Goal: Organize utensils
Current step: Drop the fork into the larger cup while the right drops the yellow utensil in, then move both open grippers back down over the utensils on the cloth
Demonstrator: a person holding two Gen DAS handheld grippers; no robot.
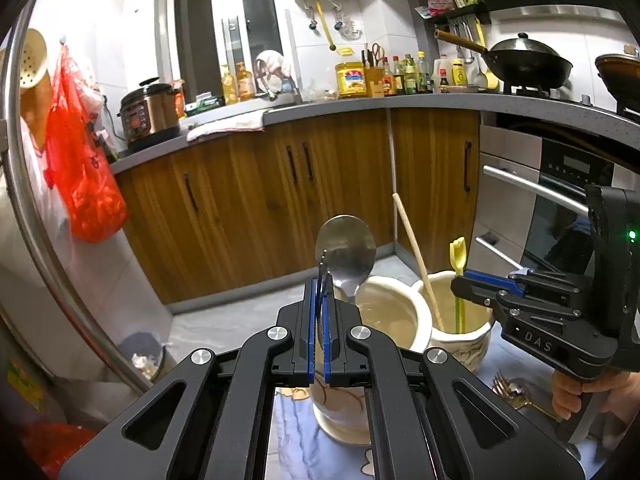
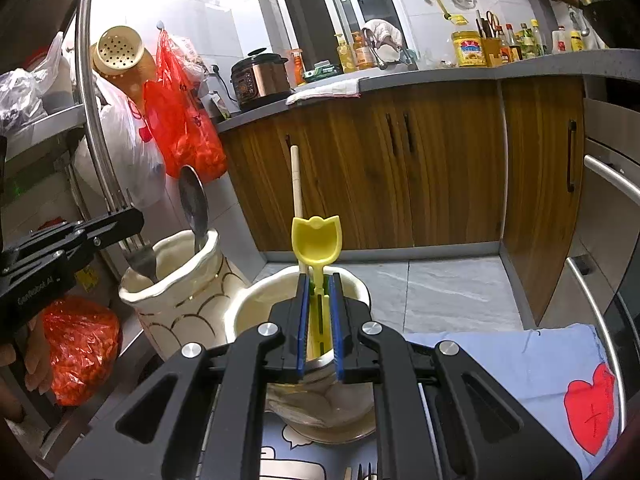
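"DAS" stands in white on the right gripper; "GenRobot.AI" runs along the left gripper.

- Spoon: polished, shiny metal.
- Scoop: smooth, glossy yellow plastic.
- Stick: pale, matt wood.
- Two jars: glazed cream ceramic.
- Cabinet doors: glossy wood grain.
- Cloth: soft, matt blue.

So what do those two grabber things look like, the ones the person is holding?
Both are chunky black plastic claws with round silver bolts and long blue rubber pads. The left gripper has white letters reading GenRobot.AI on its side, seen from the other camera. The right gripper shows the letters DAS and a small green light on its body. No cables show, and no sleeves are visible.
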